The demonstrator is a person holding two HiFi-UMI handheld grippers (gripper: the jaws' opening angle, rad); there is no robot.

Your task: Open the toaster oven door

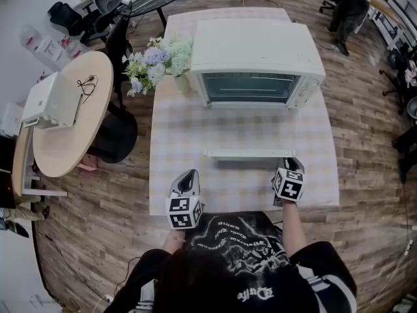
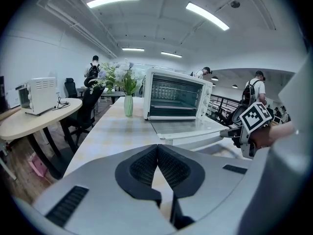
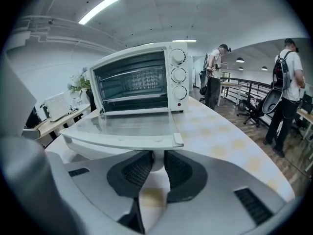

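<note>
A long table point(image 1: 174, 142) under a pale checked cloth filled the middle of the head view, with the white toaster oven point(image 1: 255, 44) standing at its far end, in the upper centre of the frame. The oven's glass door point(image 3: 124, 125) lay folded down flat towards the person, its handle point(image 1: 247, 154) a white bar across the centre of the picture. To the left stood a round wooden table point(image 1: 75, 126) carrying a small white appliance point(image 1: 49, 100). A vase of pale flowers point(image 1: 156, 64) sat just beside the oven's left side. At the lower right, the right gripper point(image 1: 288, 182) had its dark pads pinched on the right end of the handle. At the lower left, the left gripper point(image 1: 185, 201) sat over the table's near edge, apart from the door, its jaws pressed together on nothing
</note>
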